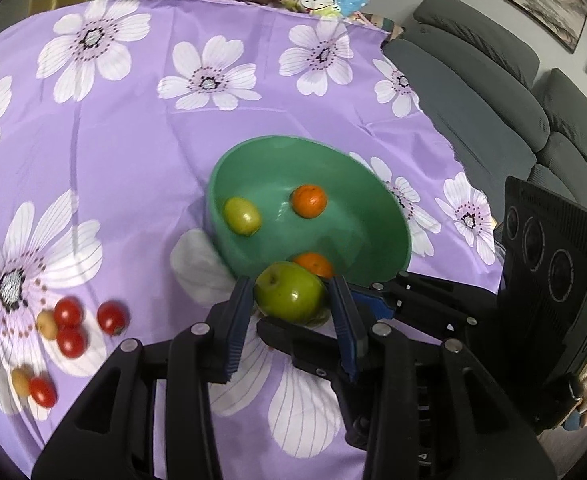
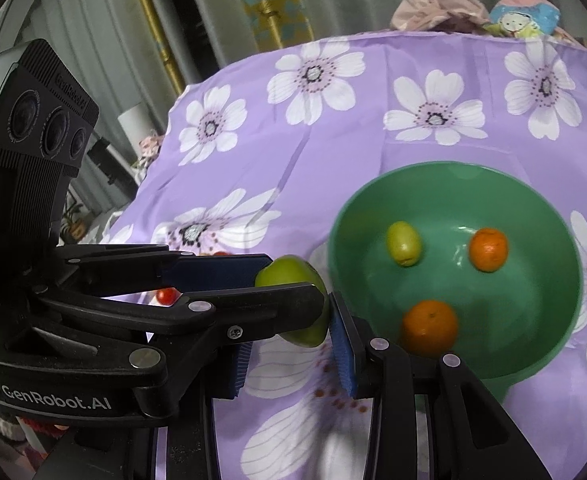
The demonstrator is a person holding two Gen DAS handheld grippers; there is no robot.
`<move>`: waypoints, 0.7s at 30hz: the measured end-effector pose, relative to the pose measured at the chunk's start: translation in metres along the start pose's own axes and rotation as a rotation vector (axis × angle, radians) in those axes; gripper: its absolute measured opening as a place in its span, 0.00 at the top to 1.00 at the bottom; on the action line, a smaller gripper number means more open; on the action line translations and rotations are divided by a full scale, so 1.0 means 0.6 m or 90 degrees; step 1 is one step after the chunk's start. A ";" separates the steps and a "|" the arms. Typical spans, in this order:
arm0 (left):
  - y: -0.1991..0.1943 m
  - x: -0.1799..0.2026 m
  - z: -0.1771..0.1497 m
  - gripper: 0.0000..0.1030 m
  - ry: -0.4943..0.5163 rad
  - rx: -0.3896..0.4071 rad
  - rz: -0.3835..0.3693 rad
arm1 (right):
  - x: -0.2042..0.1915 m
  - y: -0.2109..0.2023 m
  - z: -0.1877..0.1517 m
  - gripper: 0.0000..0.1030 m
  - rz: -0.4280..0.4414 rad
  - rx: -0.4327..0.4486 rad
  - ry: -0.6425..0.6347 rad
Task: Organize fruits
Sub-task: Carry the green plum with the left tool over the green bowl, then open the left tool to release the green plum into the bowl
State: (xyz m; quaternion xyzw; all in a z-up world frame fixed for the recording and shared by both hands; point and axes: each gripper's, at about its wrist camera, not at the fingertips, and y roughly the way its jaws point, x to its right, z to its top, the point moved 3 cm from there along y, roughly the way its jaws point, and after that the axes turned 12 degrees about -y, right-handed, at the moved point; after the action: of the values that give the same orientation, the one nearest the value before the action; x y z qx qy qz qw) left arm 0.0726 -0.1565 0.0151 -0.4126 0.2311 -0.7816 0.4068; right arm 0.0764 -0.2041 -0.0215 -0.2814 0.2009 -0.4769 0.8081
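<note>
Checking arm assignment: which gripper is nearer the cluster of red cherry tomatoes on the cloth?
Left. The left gripper, around the green apple, has the cherry tomatoes off to its left; the right gripper sits on the green bowl side.

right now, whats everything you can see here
tablecloth: 1, purple with white flowers, under everything
bowl: 1, green, on the tablecloth
oranges: 2, orange, in the bowl
small green fruit: 1, yellow-green, in the bowl
cherry tomatoes: 4, red, left of the bowl
tan fruits: 2, among the tomatoes
green apple: 1, at the bowl's near rim
sofa: grey, right
left gripper: shut on the green apple
right gripper: around the apple, grip unclear
</note>
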 end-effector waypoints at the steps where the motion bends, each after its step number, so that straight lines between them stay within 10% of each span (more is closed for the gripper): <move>1: 0.005 0.004 0.004 0.62 0.003 0.000 -0.004 | 0.006 -0.001 0.001 0.63 -0.004 0.002 0.001; 21: 0.090 0.035 0.043 0.62 0.031 -0.024 -0.035 | 0.092 0.009 -0.002 0.63 -0.078 -0.015 0.035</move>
State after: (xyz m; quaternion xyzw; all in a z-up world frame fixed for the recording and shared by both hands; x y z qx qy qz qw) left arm 0.1114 -0.2046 0.0014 -0.4073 0.2443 -0.7977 0.3717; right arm 0.1050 -0.2510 -0.0289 -0.2894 0.2112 -0.5306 0.7682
